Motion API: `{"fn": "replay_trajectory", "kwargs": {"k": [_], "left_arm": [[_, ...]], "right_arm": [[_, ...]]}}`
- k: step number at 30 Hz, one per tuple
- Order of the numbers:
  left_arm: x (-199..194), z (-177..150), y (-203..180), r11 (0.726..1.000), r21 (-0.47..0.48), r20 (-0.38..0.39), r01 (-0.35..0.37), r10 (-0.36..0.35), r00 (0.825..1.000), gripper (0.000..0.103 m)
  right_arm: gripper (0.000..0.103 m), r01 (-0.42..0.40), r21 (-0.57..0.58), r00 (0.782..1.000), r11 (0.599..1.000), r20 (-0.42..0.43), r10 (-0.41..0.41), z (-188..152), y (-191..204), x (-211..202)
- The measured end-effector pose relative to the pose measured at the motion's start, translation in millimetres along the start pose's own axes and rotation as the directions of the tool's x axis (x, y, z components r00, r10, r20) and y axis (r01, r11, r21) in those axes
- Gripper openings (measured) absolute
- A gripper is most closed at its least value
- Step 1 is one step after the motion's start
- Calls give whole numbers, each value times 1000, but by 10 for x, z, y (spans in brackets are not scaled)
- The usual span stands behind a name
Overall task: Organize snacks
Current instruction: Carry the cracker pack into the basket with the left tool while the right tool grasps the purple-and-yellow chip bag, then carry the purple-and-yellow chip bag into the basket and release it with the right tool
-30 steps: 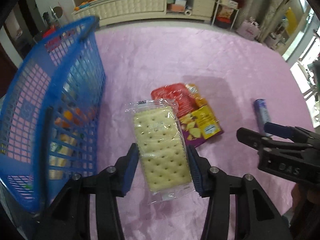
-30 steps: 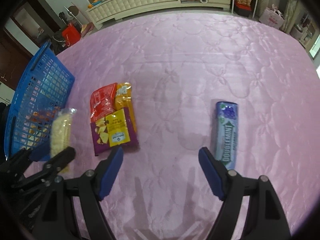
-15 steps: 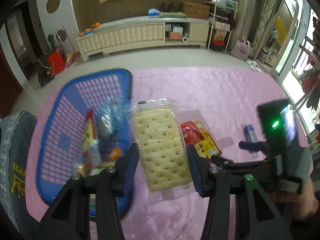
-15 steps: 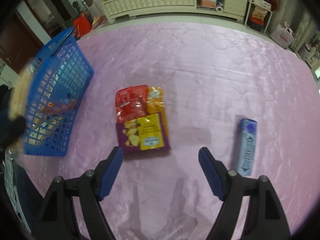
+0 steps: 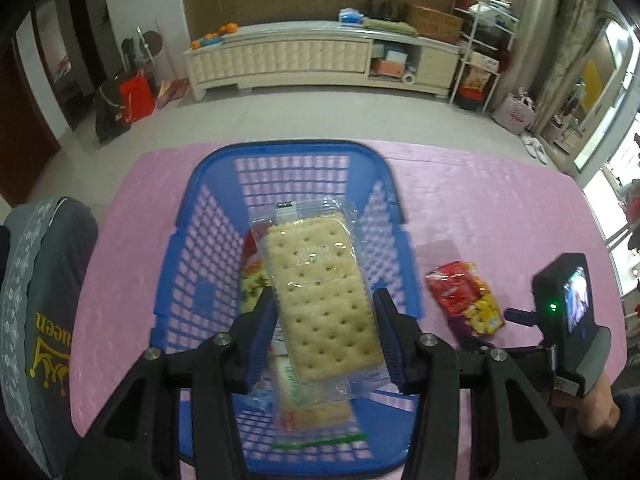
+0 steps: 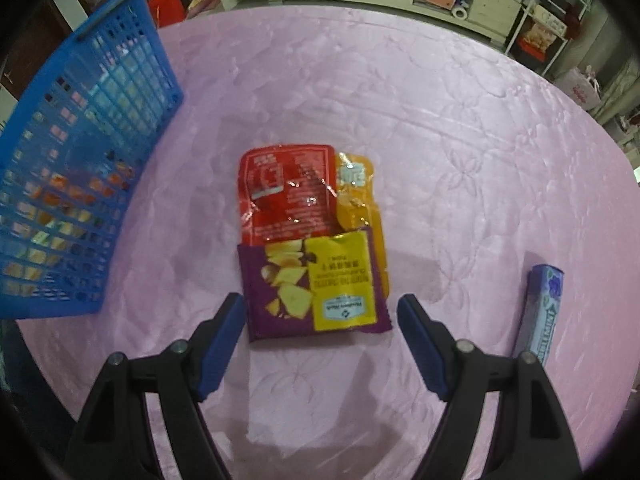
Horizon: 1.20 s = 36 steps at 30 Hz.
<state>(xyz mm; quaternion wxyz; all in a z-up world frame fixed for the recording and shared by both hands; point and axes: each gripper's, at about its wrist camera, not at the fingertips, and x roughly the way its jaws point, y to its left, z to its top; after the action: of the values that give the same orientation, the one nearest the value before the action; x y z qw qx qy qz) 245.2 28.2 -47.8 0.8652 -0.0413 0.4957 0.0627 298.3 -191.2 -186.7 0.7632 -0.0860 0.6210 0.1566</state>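
My left gripper (image 5: 324, 336) holds the cracker packet (image 5: 320, 296) above the blue basket (image 5: 208, 236), while my right gripper (image 6: 320, 340) hovers, fingers wide, over the purple chip bag (image 6: 312, 284) on the tabletop (image 6: 440, 120).

Blue lattice basket (image 5: 208, 240), pink floral-embossed cloth (image 6: 440, 128), purple-yellow packet (image 6: 316, 292).

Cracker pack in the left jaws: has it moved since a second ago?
Yes. The cracker pack went from above the pink cloth beside the blue basket to above the basket's inside.
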Motion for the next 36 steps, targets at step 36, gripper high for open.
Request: {"fn": "replay_trajectory", "kwargs": {"k": [36], "left_arm": [[-72,-318,90,994,1,-137,112,-111,984,57]], "right_arm": [[59,39,7,989,999,140,-40,-394,213,-999]]}}
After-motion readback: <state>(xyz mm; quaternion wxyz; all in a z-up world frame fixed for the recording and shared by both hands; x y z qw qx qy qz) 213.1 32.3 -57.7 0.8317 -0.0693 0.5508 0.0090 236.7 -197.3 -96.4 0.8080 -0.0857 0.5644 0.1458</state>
